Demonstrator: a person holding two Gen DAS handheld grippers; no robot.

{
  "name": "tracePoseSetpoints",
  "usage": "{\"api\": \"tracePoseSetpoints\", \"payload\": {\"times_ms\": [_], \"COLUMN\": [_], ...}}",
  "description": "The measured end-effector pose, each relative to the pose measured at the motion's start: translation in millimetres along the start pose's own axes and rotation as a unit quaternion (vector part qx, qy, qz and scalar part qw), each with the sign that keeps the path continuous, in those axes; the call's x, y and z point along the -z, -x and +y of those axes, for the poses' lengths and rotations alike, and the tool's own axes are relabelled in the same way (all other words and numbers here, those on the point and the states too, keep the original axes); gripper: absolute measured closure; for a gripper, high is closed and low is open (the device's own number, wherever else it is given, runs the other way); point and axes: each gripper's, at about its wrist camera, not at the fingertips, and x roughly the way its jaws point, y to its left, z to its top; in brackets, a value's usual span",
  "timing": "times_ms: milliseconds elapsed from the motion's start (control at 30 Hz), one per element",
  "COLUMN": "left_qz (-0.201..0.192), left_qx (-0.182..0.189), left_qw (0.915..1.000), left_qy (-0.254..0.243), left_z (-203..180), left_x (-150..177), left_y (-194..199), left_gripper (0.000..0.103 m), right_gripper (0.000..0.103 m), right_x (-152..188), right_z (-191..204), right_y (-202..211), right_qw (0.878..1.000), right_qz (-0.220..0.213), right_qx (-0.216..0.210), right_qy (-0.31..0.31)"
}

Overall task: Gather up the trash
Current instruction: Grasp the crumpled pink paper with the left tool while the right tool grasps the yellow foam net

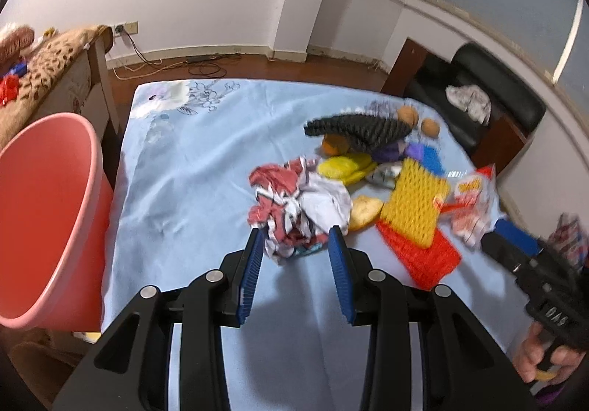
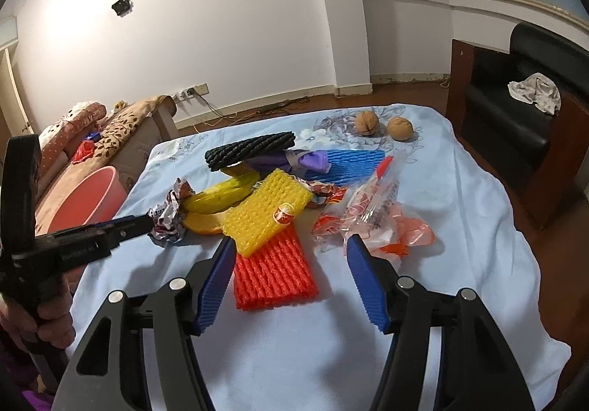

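A pile of trash lies on the light blue cloth. A crumpled red and white wrapper is nearest my left gripper, which is open with its blue pads on either side of the wrapper's near end. In the right wrist view the same wrapper sits at the left gripper's tips. My right gripper is open and empty above a red foam net. A yellow foam net lies on the red one. A clear plastic bag lies by the right finger.
A pink bucket stands left of the table, also in the right wrist view. Farther back lie a black foam net, a blue net, a banana peel and two walnuts. A black chair stands right.
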Motion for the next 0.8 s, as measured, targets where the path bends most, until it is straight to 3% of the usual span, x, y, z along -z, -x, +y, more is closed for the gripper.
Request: {"api": "tracePoseSetpoints", "payload": {"times_ms": [200,367,400,433,533,667,800], "left_qz": [0.007,0.012,0.009,0.006,0.004,-0.005,-0.011], "left_qx": [-0.018,-0.028,-0.032,-0.036,-0.035,-0.037,-0.032], "left_qw": [0.9998,0.9995,0.9993,0.9990,0.9989,0.9987,0.9991], "left_qy": [0.010,-0.011,-0.017,-0.025,-0.031,-0.034,-0.027], "left_z": [6,-2,-4,-6,-6,-4,0], "left_x": [-8,-8,-9,-9,-9,-10,-11], "left_y": [-8,-19,-19,-20,-21,-17,-12], "left_gripper": [0.066,0.066,0.070,0.082,0.090,0.091,0.091], "right_gripper": [0.041,0.042,0.043,0.045,0.051,0.060,0.060], "right_x": [-5,-10,-11,-12,-14,-17,-20], "right_z": [-1,-3,-3,-4,-6,-6,-4], "right_y": [-9,-20,-22,-25,-32,-44,-56], "right_qw": [1.000,0.999,0.999,0.999,0.998,0.995,0.993], "right_qz": [0.007,0.024,0.026,0.030,0.043,0.062,0.074], "right_qx": [-0.012,-0.025,-0.027,-0.029,-0.038,-0.053,-0.055], "right_qy": [-0.010,-0.023,-0.025,-0.028,-0.041,-0.060,-0.070]}}
